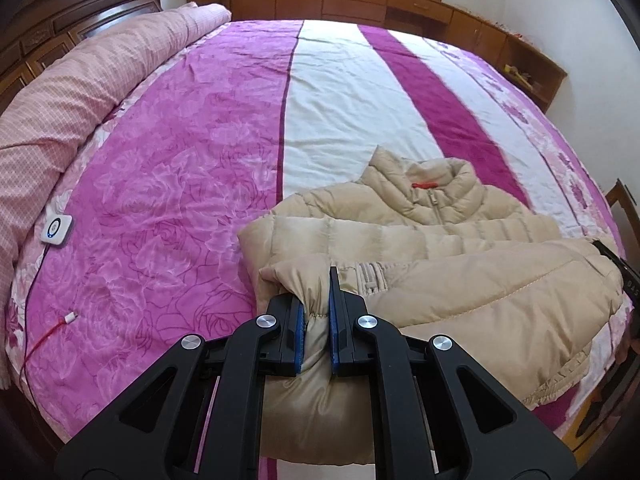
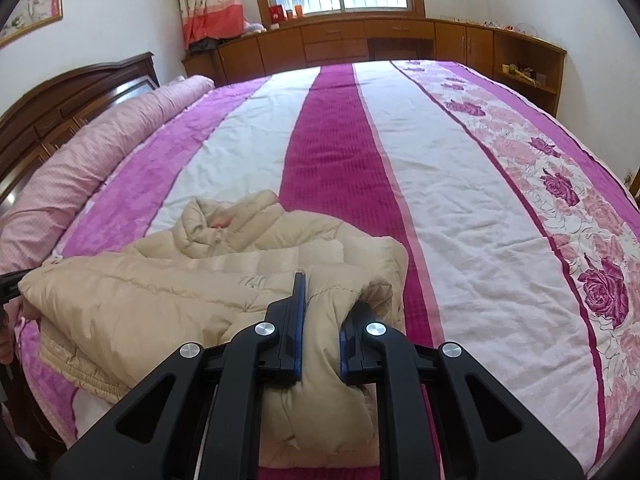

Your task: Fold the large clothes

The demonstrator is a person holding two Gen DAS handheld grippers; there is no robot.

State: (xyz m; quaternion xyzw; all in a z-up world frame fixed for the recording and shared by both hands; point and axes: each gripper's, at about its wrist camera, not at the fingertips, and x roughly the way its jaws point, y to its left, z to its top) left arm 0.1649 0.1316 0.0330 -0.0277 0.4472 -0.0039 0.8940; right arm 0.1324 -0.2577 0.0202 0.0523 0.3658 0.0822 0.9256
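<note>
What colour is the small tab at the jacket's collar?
Orange-red tab on the beige jacket; clearest in the left wrist view.

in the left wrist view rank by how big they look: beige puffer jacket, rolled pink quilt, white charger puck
1-2. beige puffer jacket and rolled pink quilt: similar; the jacket's nearness makes it unsure
3. white charger puck

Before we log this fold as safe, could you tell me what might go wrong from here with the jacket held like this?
1. The left gripper and right gripper each pinch only a small bunch of the puffy beige jacket; the slick fabric may slip out.
2. The sleeve folded across the front could slide askew as the hem is carried toward the collar.
</note>
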